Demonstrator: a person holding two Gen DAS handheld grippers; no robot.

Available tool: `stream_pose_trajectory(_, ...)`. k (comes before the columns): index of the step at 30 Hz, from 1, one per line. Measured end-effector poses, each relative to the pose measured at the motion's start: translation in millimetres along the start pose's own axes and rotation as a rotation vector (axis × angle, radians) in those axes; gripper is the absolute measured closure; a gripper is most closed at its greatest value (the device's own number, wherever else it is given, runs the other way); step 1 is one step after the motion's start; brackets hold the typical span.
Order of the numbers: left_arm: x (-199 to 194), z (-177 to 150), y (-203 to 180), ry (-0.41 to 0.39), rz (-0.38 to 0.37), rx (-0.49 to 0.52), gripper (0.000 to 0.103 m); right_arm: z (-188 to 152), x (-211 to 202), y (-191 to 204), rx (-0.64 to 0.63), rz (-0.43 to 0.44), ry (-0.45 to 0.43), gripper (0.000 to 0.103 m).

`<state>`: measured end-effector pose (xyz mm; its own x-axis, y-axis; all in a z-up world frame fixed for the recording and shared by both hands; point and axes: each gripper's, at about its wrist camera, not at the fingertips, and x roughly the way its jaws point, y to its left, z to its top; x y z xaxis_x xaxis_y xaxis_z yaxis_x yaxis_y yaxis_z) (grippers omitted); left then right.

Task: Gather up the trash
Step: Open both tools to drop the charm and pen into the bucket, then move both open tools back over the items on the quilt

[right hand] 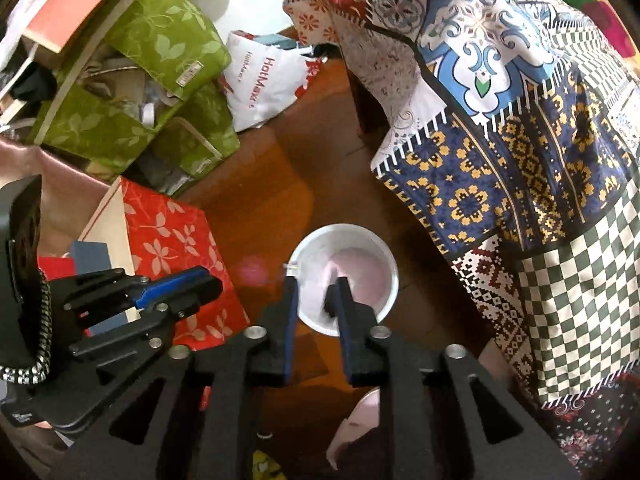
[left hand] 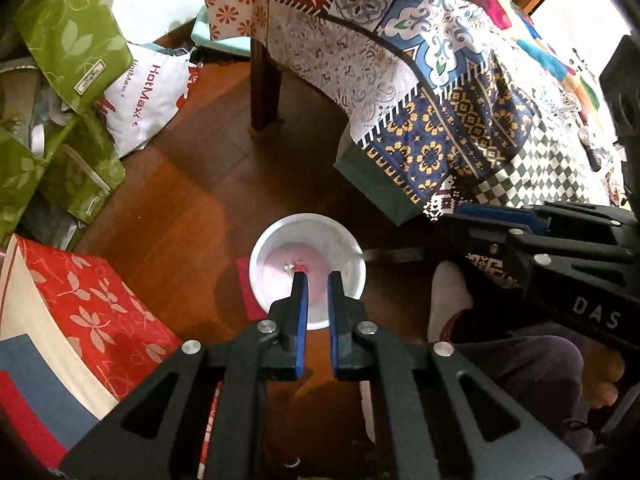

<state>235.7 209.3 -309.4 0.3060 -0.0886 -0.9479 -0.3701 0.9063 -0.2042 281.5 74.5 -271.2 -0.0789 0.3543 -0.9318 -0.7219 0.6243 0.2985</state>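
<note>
On the left, boxes and green bags crowd the floor. Mid-frame, the white bin stands on bare floor beside the cloth-draped worktop. Both the left gripper and the right gripper hang over its mouth, jaws slightly parted, nothing between them. Release squarely above the opening, I judge.

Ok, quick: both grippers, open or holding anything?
Left gripper: slightly open, empty, over the round white plastic bin.
Right gripper: slightly open, empty, over the same bin.
</note>
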Motion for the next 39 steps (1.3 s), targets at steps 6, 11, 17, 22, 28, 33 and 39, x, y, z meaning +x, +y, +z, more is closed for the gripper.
stream_pose_trajectory(6,5.0,-0.2,2.1,0.006,0.025,-0.010,0.080,-6.2,-1.9,0.7,-0.025,-0.055,-0.012,0.064)
stream_pose_trajectory(11,-6.9,-2.2,4.3,-0.021,0.030,-0.030,0.080,-13.9,-14.4,3.8,-0.057,-0.085,-0.036,0.064)
stream_pose_trajectory(17,-41.1,-7.9,0.1,-0.096,0.043,-0.041,0.080,-23.1,-42.3,4.9,-0.059,-0.100,-0.096,0.064)
stream_pose_trajectory(22,-80.7,-10.1,-10.9,-0.184,0.047,-0.027,0.080,-31.3,-75.5,3.2,-0.045,-0.123,-0.173,0.064)
stream_pose_trajectory(28,-128.3,-10.3,-39.7,-0.301,0.036,0.009,0.080,-48.0,-128.6,-7.0,-0.006,-0.150,-0.307,0.064)
stream_pose_trajectory(33,-163.1,-7.6,-76.0,-0.397,0.024,0.046,0.080,-66.1,-176.3,-20.6,0.015,-0.202,-0.429,0.064)
stream_pose_trajectory(39,-189.9,-3.5,-127.1,-0.479,-0.021,0.088,0.079,-90.0,-229.7,-38.9,0.037,-0.257,-0.545,0.064)
